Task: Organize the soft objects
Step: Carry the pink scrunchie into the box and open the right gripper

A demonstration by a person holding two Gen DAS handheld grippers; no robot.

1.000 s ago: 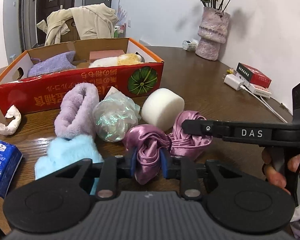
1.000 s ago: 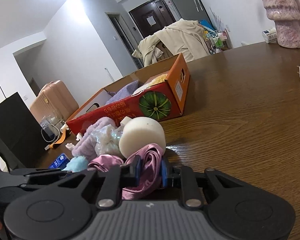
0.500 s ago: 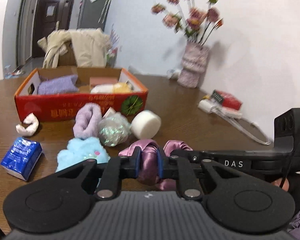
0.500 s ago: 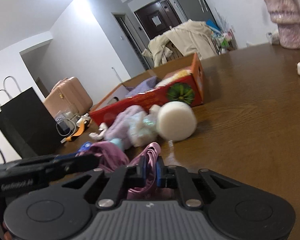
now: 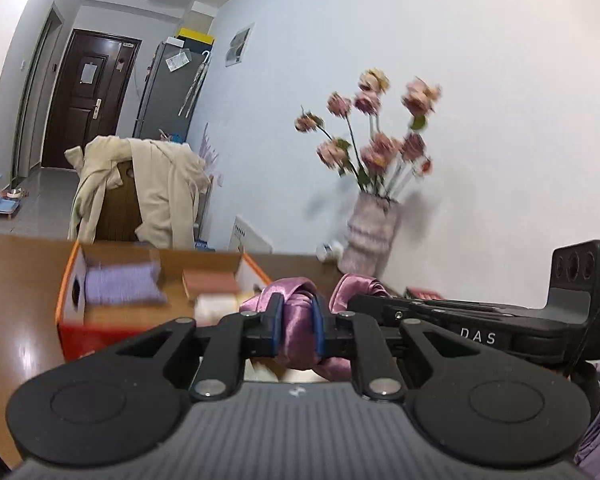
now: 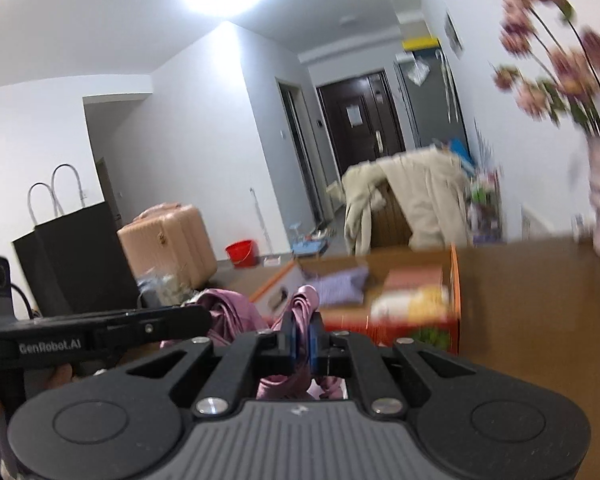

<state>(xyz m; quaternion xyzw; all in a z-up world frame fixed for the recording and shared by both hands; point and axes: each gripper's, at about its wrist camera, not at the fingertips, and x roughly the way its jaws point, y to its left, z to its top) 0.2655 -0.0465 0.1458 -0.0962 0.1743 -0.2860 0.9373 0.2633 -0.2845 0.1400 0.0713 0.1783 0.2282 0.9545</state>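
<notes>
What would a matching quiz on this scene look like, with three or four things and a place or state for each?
Things:
1. satin cloth
2. lavender towel
3. beige coat
4. flowers

Places or states:
A. standing in the vase
B. draped over a chair
C. pinched by both the left gripper and the right gripper
D. lying inside the orange box

Pairs: 1-C, 2-D, 3-B, 4-A

Beyond my table (image 5: pixel 4 320) I see a vase of pink flowers (image 5: pixel 370 236), a beige coat (image 5: pixel 160 192), 1 red bucket (image 6: pixel 242 253), a black bag (image 6: pixel 72 256).
</notes>
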